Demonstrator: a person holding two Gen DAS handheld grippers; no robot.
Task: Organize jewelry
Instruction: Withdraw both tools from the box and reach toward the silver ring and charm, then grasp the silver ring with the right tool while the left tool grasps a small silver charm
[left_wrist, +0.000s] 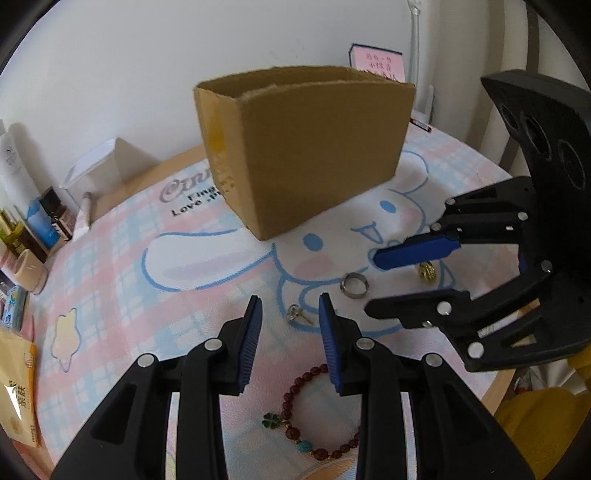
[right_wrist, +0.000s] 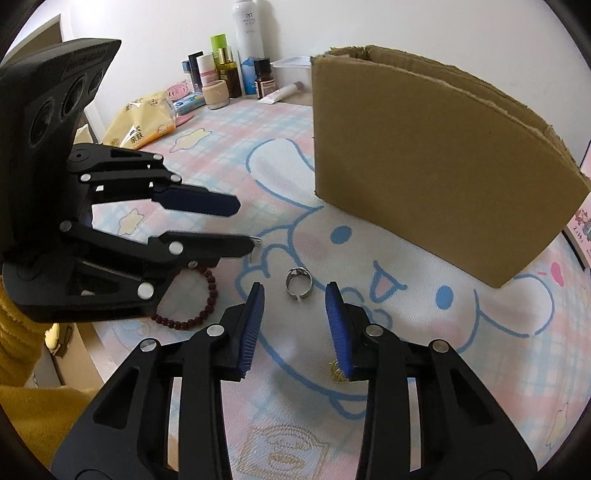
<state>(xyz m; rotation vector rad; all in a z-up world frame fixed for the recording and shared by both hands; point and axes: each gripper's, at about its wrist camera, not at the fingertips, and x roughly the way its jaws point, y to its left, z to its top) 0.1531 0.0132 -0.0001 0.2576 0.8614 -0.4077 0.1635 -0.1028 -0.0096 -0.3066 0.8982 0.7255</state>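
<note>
An open cardboard box (left_wrist: 306, 147) stands on the cartoon mat (left_wrist: 147, 258); it also shows in the right wrist view (right_wrist: 436, 158). My left gripper (left_wrist: 290, 306) is open with a small silver earring (left_wrist: 295, 314) lying between its fingertips. A dark red bead bracelet (left_wrist: 310, 417) with a green clover charm lies under it. My right gripper (right_wrist: 295, 291) is open with a silver ring (right_wrist: 299, 283) on the mat between its fingertips. The ring also shows in the left wrist view (left_wrist: 354, 284). A gold trinket (left_wrist: 427, 272) lies by the right gripper's finger, partly hidden.
Bottles and cosmetics (right_wrist: 229, 62) crowd the table's far left edge, beside a yellow tissue pack (right_wrist: 144, 122) and a clear plastic box (left_wrist: 92, 166). A pink card (left_wrist: 376, 66) leans against the wall behind the cardboard box. Yellow cloth (left_wrist: 546, 417) lies off the table's edge.
</note>
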